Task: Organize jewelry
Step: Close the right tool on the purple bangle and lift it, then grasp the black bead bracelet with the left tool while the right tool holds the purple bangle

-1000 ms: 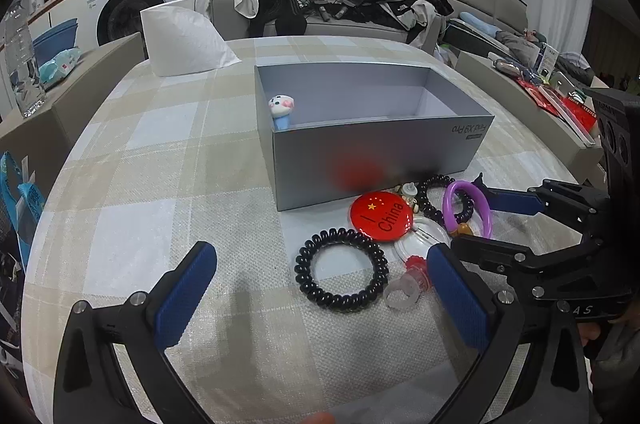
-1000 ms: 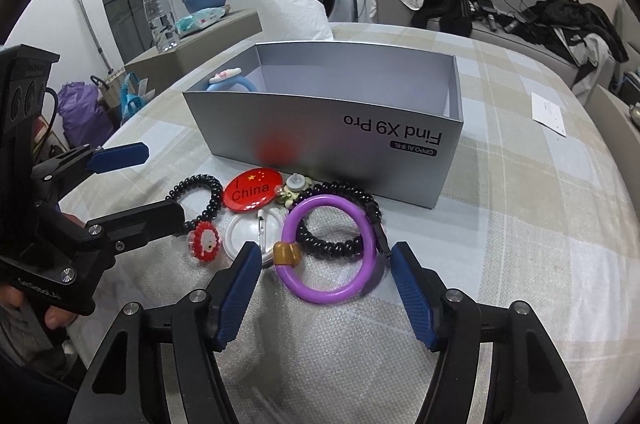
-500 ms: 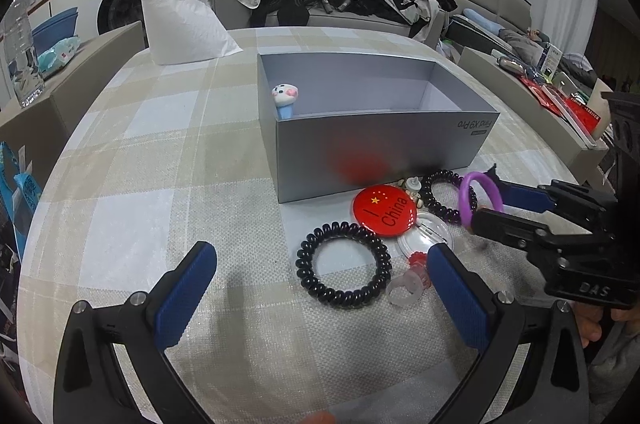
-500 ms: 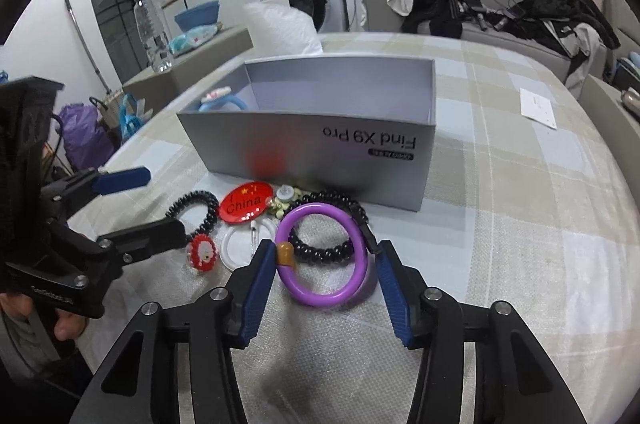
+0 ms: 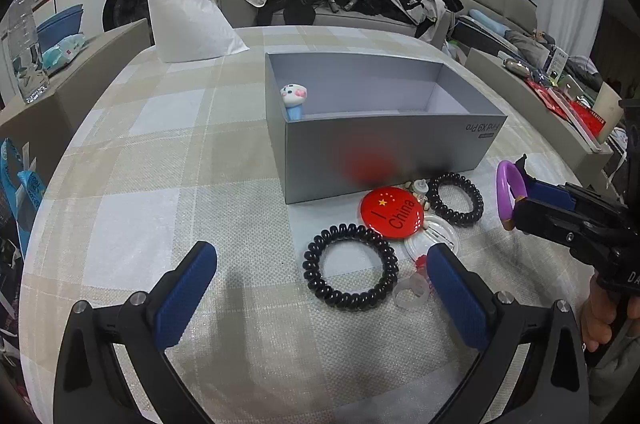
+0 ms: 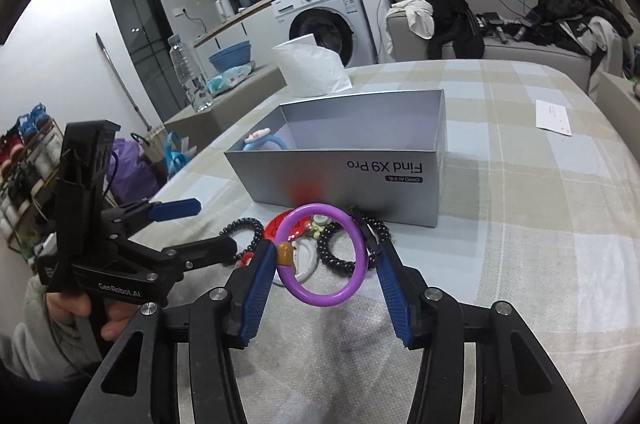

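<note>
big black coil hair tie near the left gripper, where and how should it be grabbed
The big black coil hair tie lies flat on the tablecloth, clear of the red badge. Come from above and pinch one side of the coil, one finger inside the loop, preferably the left side, away from the clutter.

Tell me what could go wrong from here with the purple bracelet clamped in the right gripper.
1. The purple bracelet is pinched only across its rim by the right gripper, so it may twist or pop out.
2. It must clear the near wall of the grey box, or it may catch there.
</note>
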{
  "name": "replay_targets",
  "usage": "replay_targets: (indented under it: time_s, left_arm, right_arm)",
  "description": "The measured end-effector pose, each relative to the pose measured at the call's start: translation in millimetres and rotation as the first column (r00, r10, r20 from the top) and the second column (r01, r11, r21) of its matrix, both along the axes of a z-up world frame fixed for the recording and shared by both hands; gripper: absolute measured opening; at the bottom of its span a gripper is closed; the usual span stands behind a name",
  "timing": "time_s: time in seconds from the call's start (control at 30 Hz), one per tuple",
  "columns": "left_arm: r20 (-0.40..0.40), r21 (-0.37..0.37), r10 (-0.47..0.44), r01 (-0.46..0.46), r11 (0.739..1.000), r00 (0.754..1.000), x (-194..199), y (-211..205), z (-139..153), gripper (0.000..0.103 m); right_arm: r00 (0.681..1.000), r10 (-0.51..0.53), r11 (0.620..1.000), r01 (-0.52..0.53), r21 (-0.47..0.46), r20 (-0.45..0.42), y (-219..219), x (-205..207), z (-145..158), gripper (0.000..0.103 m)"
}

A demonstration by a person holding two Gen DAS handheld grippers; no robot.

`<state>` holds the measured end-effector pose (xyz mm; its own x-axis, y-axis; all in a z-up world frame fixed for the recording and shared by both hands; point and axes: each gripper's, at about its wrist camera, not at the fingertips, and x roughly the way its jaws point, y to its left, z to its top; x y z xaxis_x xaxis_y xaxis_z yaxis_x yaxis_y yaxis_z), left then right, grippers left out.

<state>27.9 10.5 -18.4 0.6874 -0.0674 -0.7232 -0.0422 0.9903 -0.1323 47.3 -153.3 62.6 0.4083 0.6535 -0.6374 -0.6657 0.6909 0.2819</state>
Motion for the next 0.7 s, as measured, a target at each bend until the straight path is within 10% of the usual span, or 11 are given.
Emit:
replay_targets:
  time_s: [0.53,0.7]
  left_arm:
    - [0.019,0.008,0.034,-0.035,0.999,0.999,0,1,1,0.099]
    - [-0.037,0.03,0.027,-0.026,0.999,0.999,5,0,-6,0.079]
  right_arm:
    - [1.0,0.001,0.999,0.0,0.032,-0.028,-6,4,0,0.051]
    - [1.0,0.003,1.0,-0.002,0.028,-0.028,-5,3,-1,0.051]
